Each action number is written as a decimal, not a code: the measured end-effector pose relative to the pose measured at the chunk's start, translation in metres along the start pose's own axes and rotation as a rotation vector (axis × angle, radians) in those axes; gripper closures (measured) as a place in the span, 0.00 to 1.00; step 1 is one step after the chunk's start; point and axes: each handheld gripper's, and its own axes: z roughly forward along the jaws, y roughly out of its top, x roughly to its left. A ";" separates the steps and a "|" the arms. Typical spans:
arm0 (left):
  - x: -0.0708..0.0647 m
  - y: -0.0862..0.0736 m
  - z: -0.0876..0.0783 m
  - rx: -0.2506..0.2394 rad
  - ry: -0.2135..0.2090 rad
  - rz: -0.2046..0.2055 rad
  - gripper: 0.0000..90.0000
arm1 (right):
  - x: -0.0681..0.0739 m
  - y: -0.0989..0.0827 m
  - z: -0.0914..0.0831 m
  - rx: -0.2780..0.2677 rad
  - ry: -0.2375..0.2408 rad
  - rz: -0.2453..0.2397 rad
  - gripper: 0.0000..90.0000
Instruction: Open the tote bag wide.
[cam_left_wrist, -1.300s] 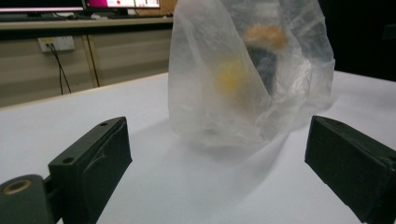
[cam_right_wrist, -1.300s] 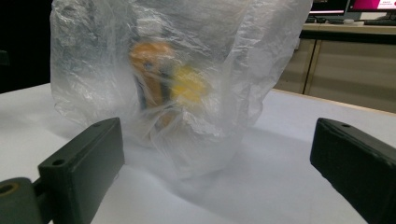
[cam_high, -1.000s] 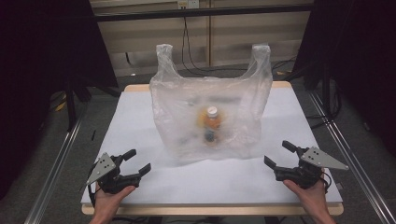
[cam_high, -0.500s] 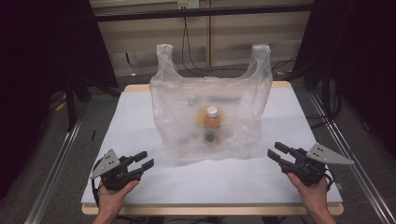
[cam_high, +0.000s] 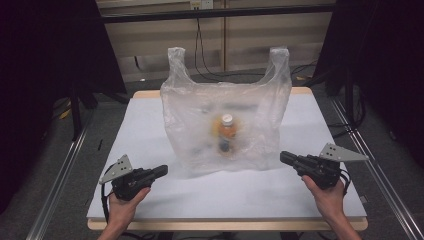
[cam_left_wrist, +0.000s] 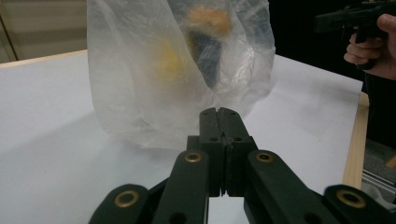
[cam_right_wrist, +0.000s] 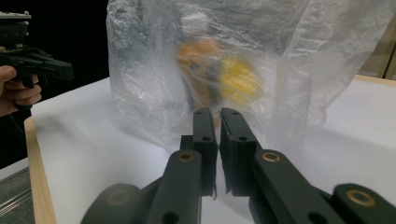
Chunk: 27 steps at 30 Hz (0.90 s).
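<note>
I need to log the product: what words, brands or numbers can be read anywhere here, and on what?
None can be read.
Bottle inside the plastic bag: its orange label is blurred by the film, no letters legible.
Grippers and table: no print visible.

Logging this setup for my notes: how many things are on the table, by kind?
Clear plastic bag: 1
Orange bottle with a white cap, inside the bag: 1
Yellow thing in the bag, too blurred to name: 1
Total: 3
</note>
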 end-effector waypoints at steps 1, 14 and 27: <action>-0.001 0.002 0.001 -0.018 0.006 -0.003 1.00 | 0.000 0.003 0.002 0.011 0.007 -0.003 0.96; 0.006 0.034 0.022 -0.035 -0.041 0.003 1.00 | -0.005 0.040 0.038 0.021 0.065 -0.008 1.00; 0.015 0.060 0.053 -0.027 -0.064 -0.002 1.00 | -0.013 0.071 0.076 0.019 0.109 -0.004 1.00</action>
